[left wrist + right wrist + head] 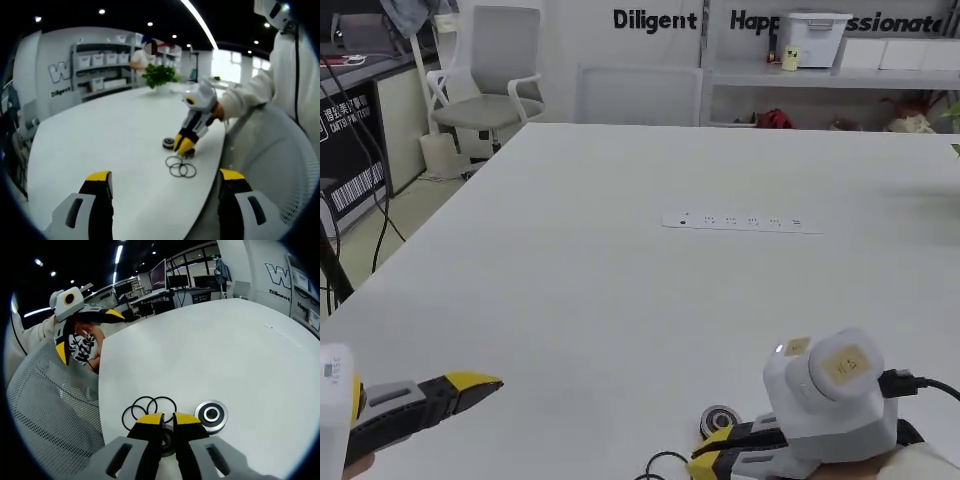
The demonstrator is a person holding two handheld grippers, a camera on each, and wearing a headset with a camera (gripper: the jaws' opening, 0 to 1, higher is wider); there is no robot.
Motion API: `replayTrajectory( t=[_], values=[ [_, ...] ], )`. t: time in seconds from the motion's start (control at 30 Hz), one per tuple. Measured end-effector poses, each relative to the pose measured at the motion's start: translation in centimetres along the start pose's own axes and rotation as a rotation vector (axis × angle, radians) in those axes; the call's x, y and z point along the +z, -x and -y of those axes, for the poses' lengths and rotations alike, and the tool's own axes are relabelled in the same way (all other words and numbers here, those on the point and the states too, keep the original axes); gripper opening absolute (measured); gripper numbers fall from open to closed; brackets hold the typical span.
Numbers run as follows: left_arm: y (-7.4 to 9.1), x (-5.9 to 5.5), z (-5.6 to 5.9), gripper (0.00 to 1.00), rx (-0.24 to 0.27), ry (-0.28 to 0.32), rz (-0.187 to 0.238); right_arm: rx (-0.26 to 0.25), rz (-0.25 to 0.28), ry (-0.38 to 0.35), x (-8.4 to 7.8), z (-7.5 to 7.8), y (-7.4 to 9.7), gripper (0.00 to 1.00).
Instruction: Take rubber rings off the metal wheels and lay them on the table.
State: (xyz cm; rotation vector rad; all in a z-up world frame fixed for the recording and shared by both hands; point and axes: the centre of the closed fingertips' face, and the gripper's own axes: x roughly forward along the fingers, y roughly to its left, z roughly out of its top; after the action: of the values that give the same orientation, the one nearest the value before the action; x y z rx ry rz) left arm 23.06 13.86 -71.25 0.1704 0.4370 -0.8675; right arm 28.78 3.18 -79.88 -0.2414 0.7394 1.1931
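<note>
Closest to you, your right gripper (168,419) has its jaws pulled in almost together, right on top of a dark wheel (166,440) at the near edge of the worktop (620,300). Whether a rubber ring is pinched between them, I can't tell from here. That's your first risk: nothing is bracing that wheel, so if you pull and the ring clings, the whole wheel could lift or skate toward you and go off the edge.

Just beyond the jaws, three loose rings (152,404) lie overlapping on the worktop, also close to the edge. A sweep of the gripper or your sleeve over them could flick them to the floor. A ring that lets go suddenly could also snap away or land among them and scatter them.

Beside the jaws, to their right in the right gripper view, sits a second wheel (211,414), lying flat. I judge it waits its turn. Nudge it and it may slide, and it's light-looking enough to travel.

Your left gripper (165,175) is wide open and empty, held well apart from the work and low above the worktop. It could steady the wheel, and leaving it out there is what makes a slip likely.

Far across the worktop, the power strip (740,222) is well out of harm's way.
</note>
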Motion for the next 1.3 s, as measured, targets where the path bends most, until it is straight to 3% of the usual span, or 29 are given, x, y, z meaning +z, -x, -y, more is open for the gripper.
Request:
replayTrajectory(
  t=[0.57,1.07,1.3],
  values=[
    [0.0,0.9,-0.3,0.88,-0.006,-0.021,0.003,-0.056,0.097,-0.053,1.9,2.5,2.2,0.07],
    [-1.8,4.8,-1.4,0.88,-0.049,-0.104,0.037,-0.091,0.194,-0.101,2.8,5.0,4.3,0.15],
    [-3.2,6.8,-1.8,0.87,-0.08,-0.155,0.048,-0.091,0.192,-0.117,1.9,5.8,4.5,0.16]
  ],
)
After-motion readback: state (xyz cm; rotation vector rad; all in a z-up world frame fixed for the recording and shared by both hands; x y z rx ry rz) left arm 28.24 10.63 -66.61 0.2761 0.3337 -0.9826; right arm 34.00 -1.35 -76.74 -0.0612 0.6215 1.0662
